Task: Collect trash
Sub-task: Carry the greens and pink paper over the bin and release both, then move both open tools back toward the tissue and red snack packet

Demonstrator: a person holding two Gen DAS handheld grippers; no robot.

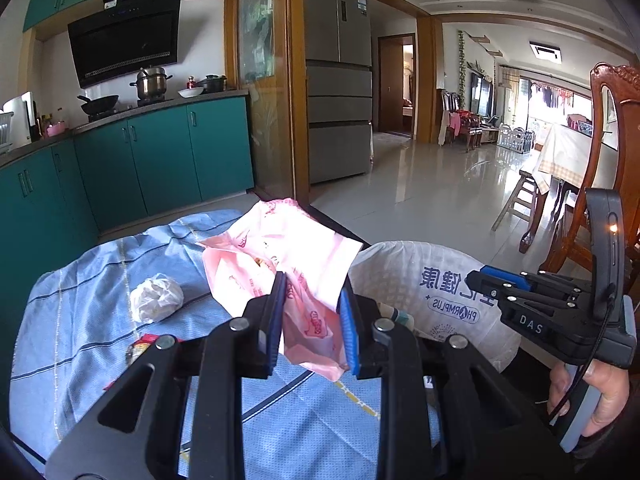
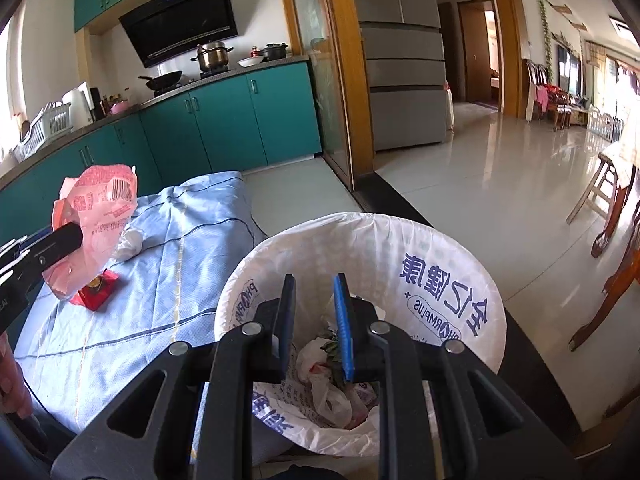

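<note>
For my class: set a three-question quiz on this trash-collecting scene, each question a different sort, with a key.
1. True or false: the left gripper holds the pink plastic bag.
2. What lines the trash bin? A) white printed bag B) black bag C) nothing
3. Fill in: the crumpled white wrapper lies on the blue ______.

Key: 1 true; 2 A; 3 cloth.

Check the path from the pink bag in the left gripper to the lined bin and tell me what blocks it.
Nothing visible blocks it. The left gripper holds the pink bag above the blue cloth, right beside the bin, whose mouth is open. The right gripper, empty and shut, hangs over that opening and could crowd the drop.
</note>
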